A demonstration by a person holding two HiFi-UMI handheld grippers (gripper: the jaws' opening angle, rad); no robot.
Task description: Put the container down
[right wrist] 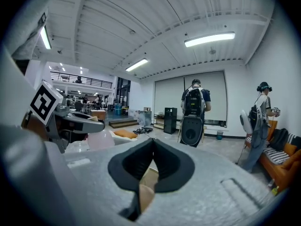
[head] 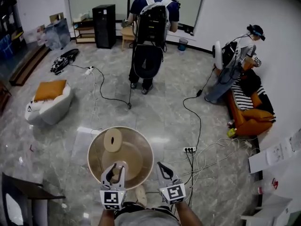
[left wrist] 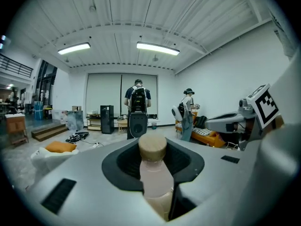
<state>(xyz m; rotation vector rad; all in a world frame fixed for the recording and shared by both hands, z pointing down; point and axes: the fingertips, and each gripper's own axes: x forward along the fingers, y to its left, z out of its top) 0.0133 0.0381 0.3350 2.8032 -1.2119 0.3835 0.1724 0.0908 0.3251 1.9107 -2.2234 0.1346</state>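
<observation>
The container (left wrist: 155,182) is a pale pink bottle with a round wood-coloured cap (left wrist: 152,147). It stands upright between the jaws of my left gripper (left wrist: 154,160), which is shut on its neck. In the head view the left gripper (head: 114,171) hangs over the near part of a round tan table (head: 136,159), where a wooden disc (head: 113,140) lies. My right gripper (head: 164,169) hovers at the table's near right edge. Its jaws (right wrist: 153,147) are shut with nothing held. In the right gripper view the bottle's pink body (right wrist: 99,139) shows under the left gripper.
A person with a backpack (head: 150,32) stands on the far floor, and another (head: 235,62) stands by an orange sofa (head: 251,112). Cables and a power strip (head: 189,149) lie right of the table. A white beanbag (head: 48,105) sits left, a dark chair (head: 19,197) near left.
</observation>
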